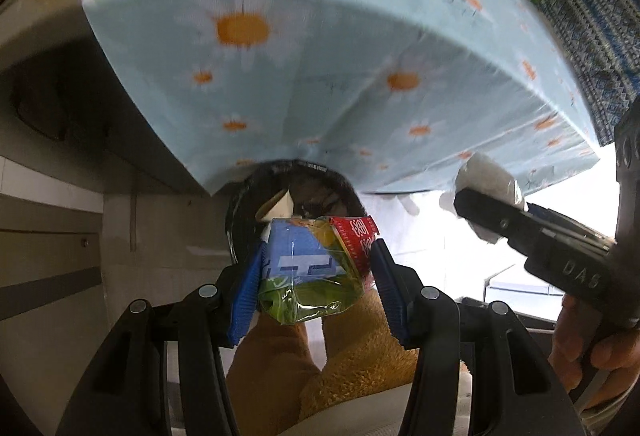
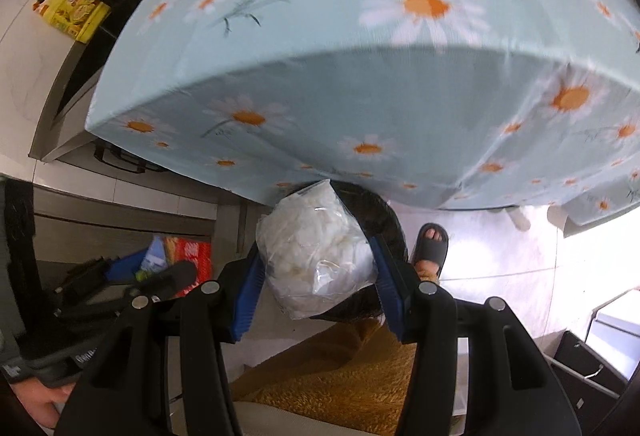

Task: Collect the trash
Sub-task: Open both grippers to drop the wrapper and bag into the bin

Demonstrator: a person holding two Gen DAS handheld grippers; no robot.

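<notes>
Trash fills both your claws: the left gripper (image 1: 316, 268) is clamped on a crumpled snack wrapper (image 1: 312, 264), the right gripper (image 2: 316, 272) on a clear bag of white scraps (image 2: 316, 252), and the black-lined bin (image 1: 244, 204) lies just ahead beneath the daisy tablecloth (image 2: 320, 76), nearer your left.
</notes>
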